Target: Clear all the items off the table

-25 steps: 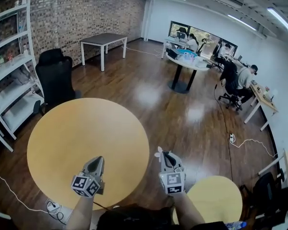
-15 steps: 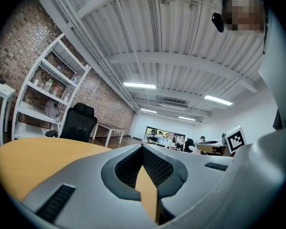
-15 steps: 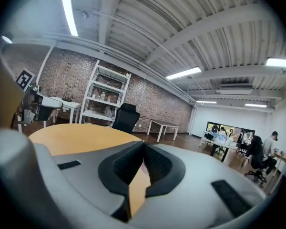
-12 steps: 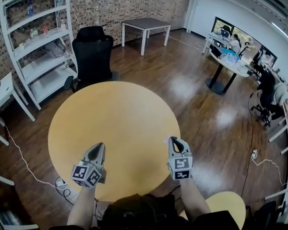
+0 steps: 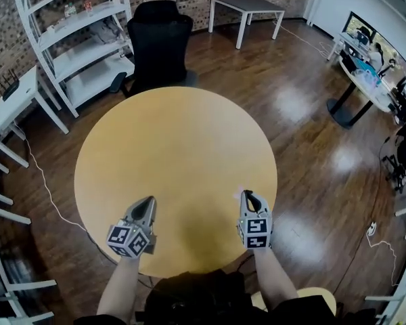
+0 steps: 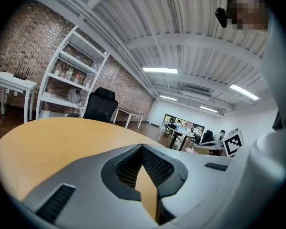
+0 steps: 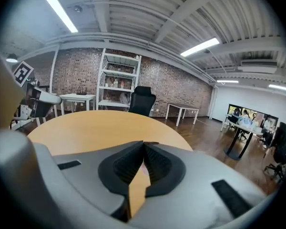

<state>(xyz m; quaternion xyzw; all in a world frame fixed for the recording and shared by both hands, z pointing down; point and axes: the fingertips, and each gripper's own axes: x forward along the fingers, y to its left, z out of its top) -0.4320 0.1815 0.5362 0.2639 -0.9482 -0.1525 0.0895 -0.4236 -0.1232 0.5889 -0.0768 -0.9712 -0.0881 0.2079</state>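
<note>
Operator's head (image 6: 245, 8) above closed left gripper (image 6: 143, 147): left gripper view only.

Open-plan office, desks (image 5: 247, 4), swivel chair (image 5: 159, 42), shelving (image 5: 78, 42)

No readable text, label, brand or number anywhere in view.

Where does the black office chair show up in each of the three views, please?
Head view: the black office chair is at top centre, beyond the round table.
Left gripper view: left of centre, behind the table's far edge.
Right gripper view: at the centre, past the table.
Shared landmark: the white shelf unit, just left of the chair in all three.
</note>
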